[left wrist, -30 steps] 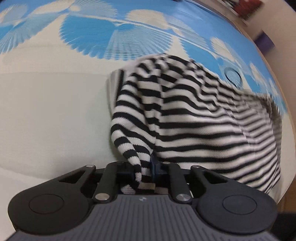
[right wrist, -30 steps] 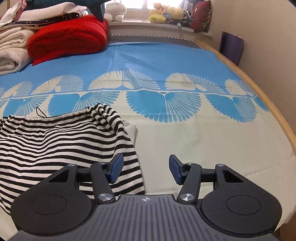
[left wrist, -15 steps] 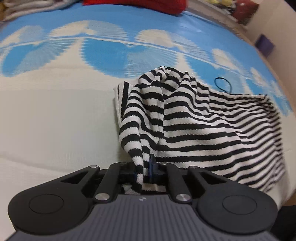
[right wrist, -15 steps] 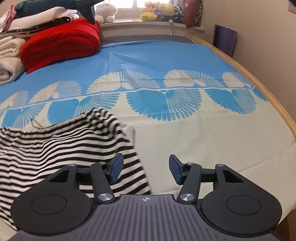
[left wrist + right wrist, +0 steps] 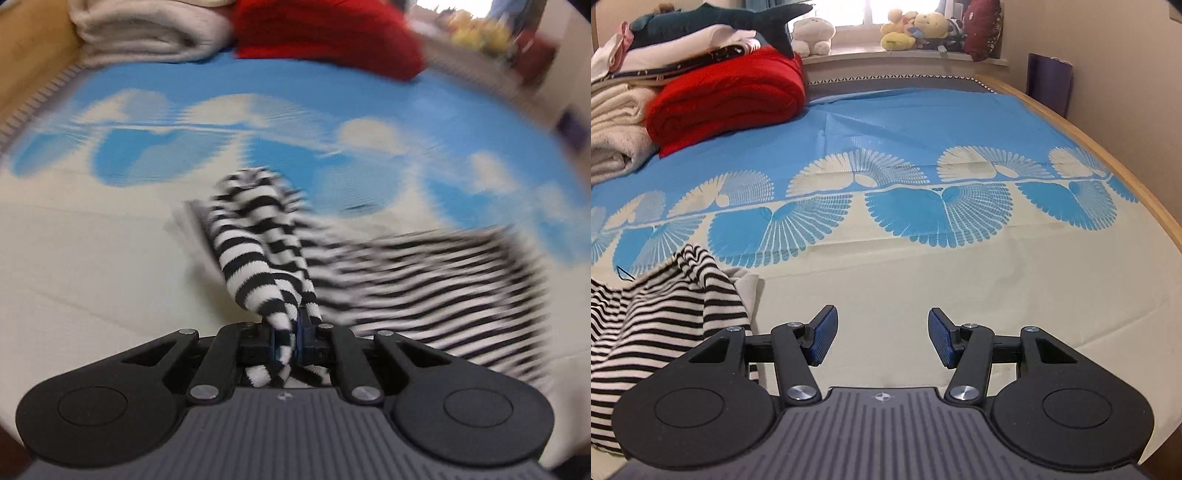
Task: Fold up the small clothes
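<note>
The left gripper (image 5: 287, 341) pinches the soft, light striped garment (image 5: 266, 258) by a bunched edge; the right gripper (image 5: 882, 338), jaws spread, should likely take its near right hem.

Ribbed knit striped garment (image 5: 258, 258); matt black plastic gripper (image 5: 882, 338); woven bedspread (image 5: 960, 122).

Bed (image 5: 960, 280), blue-cream sheet: striped garment (image 5: 657, 306), red blanket (image 5: 731, 99), folded towels (image 5: 617, 136).

In the left wrist view motion blur smears the striped garment (image 5: 388, 273) right of the left gripper (image 5: 286, 341), whose pads are hidden by the bunched cloth. In the right wrist view, the picture's left edge cuts the garment off, left of the right gripper (image 5: 882, 338).
</note>
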`<action>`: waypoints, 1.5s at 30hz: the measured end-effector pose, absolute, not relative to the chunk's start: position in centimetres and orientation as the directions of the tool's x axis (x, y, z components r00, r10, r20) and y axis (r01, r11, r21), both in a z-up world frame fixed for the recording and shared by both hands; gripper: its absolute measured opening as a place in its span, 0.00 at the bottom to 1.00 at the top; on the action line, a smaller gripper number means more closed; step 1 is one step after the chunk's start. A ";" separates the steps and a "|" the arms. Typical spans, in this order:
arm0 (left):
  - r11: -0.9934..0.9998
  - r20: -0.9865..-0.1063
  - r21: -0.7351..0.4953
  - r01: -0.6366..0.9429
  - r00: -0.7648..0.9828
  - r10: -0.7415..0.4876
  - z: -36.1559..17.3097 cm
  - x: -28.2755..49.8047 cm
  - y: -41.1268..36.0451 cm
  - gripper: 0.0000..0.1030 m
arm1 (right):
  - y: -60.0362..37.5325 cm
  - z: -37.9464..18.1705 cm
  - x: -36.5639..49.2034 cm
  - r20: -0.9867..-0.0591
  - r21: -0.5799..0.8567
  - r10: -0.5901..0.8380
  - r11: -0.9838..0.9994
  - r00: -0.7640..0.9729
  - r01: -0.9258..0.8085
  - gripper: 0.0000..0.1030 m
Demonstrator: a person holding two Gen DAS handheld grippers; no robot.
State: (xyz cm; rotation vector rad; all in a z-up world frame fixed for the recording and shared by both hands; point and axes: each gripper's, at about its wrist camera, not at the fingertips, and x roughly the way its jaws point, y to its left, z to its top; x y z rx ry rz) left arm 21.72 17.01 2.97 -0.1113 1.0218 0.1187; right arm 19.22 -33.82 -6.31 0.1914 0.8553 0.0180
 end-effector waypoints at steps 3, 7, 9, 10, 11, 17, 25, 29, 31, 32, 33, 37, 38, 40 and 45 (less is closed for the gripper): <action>0.969 -0.815 -0.237 -0.064 0.556 -0.162 4.1 22.2 13.5 0.10 | -34.1 -6.2 19.1 -0.742 0.191 0.104 0.980 0.662 0.060 0.54; 0.907 -0.753 -0.420 0.026 0.549 -0.364 3.8 23.3 7.1 0.09 | -33.9 -6.2 19.0 -0.741 0.195 0.114 0.980 0.662 0.049 0.54; 0.893 -0.731 -0.445 0.074 0.546 -0.409 3.5 24.0 4.1 0.10 | -33.6 -6.1 19.1 -0.739 0.193 0.121 0.981 0.662 0.036 0.54; 0.881 -0.719 -0.465 0.088 0.543 -0.434 3.3 24.4 2.6 0.10 | -33.5 -6.1 19.2 -0.738 0.191 0.124 0.981 0.663 0.029 0.54; 0.871 -0.711 -0.482 0.093 0.541 -0.450 3.0 24.7 1.4 0.10 | -33.4 -6.1 19.3 -0.737 0.190 0.127 0.981 0.664 0.023 0.54; 0.802 -0.667 -0.573 0.172 0.471 -0.577 1.7 25.8 -3.5 0.37 | -32.9 -6.1 19.6 -0.732 0.218 0.165 0.976 0.660 -0.002 0.54; 0.861 -0.693 -0.499 0.101 0.551 -0.466 2.7 25.0 3.1 0.37 | -29.8 -6.3 20.5 -0.704 0.436 0.416 0.893 0.576 -0.113 0.57; 0.907 -0.755 -0.411 0.087 0.525 -0.393 2.6 24.2 5.8 0.37 | -26.1 -7.3 20.9 -0.727 0.480 0.510 0.856 0.459 -0.190 0.57; 0.921 -0.772 -0.379 0.092 0.517 -0.369 2.9 23.6 7.4 0.37 | -23.8 -7.9 20.8 -0.766 0.428 0.495 0.869 0.411 -0.248 0.57; 0.926 -0.778 -0.364 0.097 0.515 -0.360 3.0 23.2 8.0 0.37 | -22.9 -8.2 20.6 -0.782 0.401 0.484 0.873 0.393 -0.277 0.56; 0.933 -0.785 -0.344 0.105 0.514 -0.347 3.2 22.8 8.3 0.37 | -22.1 -8.4 20.4 -0.798 0.372 0.468 0.878 0.378 -0.302 0.55; 0.946 -0.798 -0.284 0.156 0.508 -0.323 3.3 21.5 8.3 0.37 | -22.1 -8.2 19.6 -0.803 0.362 0.471 0.872 0.365 -0.330 0.23; 0.944 -0.798 -0.287 0.166 0.503 -0.331 3.2 21.4 8.3 0.37 | -22.6 -7.9 19.5 -0.791 0.383 0.490 0.864 0.367 -0.327 0.08; 0.939 -0.802 -0.284 0.194 0.489 -0.344 2.9 21.3 7.5 0.37 | -24.2 -6.9 19.1 -0.743 0.428 0.533 0.844 0.405 -0.324 0.06; 0.913 -0.797 -0.292 0.283 0.456 -0.397 2.5 21.2 5.3 0.37 | -30.7 -2.7 16.2 -0.519 0.577 0.650 0.745 0.555 -0.334 0.05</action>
